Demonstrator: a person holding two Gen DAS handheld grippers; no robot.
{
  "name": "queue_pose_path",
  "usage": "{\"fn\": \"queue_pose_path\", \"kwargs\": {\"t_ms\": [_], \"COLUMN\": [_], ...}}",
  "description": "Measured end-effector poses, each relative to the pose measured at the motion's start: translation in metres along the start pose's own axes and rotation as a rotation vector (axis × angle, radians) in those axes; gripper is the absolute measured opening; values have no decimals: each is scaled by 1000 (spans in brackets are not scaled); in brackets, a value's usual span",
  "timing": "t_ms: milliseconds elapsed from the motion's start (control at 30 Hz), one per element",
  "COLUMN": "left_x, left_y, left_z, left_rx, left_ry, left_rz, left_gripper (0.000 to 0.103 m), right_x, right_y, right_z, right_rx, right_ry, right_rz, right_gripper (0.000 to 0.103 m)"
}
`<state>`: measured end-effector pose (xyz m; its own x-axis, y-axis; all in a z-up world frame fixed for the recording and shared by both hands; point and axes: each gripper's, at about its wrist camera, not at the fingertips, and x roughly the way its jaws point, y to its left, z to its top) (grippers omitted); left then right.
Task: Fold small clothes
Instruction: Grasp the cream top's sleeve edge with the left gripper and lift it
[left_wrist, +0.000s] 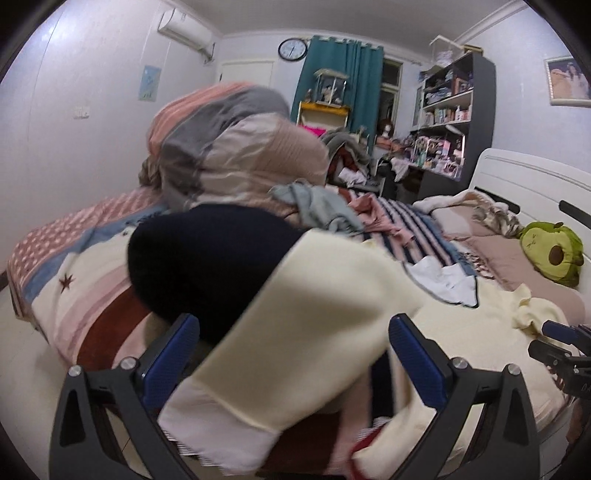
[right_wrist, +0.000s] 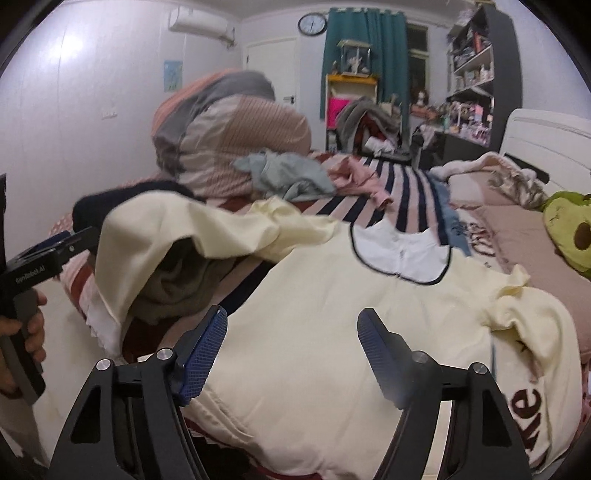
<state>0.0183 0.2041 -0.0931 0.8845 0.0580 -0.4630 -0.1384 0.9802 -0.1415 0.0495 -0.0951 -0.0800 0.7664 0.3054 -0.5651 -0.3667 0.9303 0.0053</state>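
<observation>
Left wrist view: the left gripper (left_wrist: 291, 354) has its fingers wide apart, the cream shirt's (left_wrist: 317, 295) sleeve draped loosely between them.

Right wrist view: the right gripper (right_wrist: 291, 350) is spread above the shirt (right_wrist: 314, 314), pads clear, the shirt flat on the bed (right_wrist: 517, 229).

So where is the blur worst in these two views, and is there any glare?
Left wrist view: the cream garment between the jaws is smeared by motion. Right wrist view: one finger is blurred, and soft glare sits on the wall. Both bend at the edges.
</observation>
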Motion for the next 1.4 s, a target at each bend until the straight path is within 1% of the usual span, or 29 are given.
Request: {"fn": "queue_pose_path", "kwargs": {"t_ms": [67,167,200,233,300,333,467,533,567,733,900,1033,1233,1267,1300,1333,1367,1400], "left_x": [7,21,25,28,34,37,49,54,55,59,62,67,75,75,75,75,75,75], "left_y": [17,44,54,60,68,69,75,74,74,69,71,72,66,65,64,64,63,63], "left_z": [-6,-17,-22,-25,-33,-36,-45,-48,-48,-42,-41,-37,-39,-39,-40,-40,-40,-40], "left_rx": [11,28,37,46,64,73,78,89,97,134,136,137,126,123,122,122,123,125], "left_ry": [20,65,80,95,126,142,184,193,190,153,159,163,171,173,175,181,186,191], "left_rz": [-21,-94,-115,-128,-150,-162,-209,-217,-221,-270,-297,-300,-276,-270,-262,-241,-225,-213], "left_gripper": [92,85,79,77,67,66,64,60,59,59,59,59,59,56,49,44,36,30], "right_x": [11,21,24,27,32,34,42,44,45,48,52,57,60,60,59,59,59,58], "right_y": [6,14,16,17,18,19,21,23,24,26,24,23,25,25,24,23,21,20], "right_z": [0,-2,-2,-3,-4,-5,-7,-8,-8,-9,-13,-15,-16,-17,-17,-17,-17,-18], "right_rx": [0,-6,-7,-6,2,6,26,25,25,25,31,41,37,38,41,45,48,54], "right_ry": [33,65,72,78,88,91,109,116,118,127,140,150,151,150,149,148,147,147], "right_rz": [6,-1,-3,-4,-8,-10,-10,-11,-11,-11,-10,-5,8,8,7,6,6,5], "right_gripper": [70,70,70,70,70,70,70,70,70,70,70,70,70,70,70,70,70,70]}}
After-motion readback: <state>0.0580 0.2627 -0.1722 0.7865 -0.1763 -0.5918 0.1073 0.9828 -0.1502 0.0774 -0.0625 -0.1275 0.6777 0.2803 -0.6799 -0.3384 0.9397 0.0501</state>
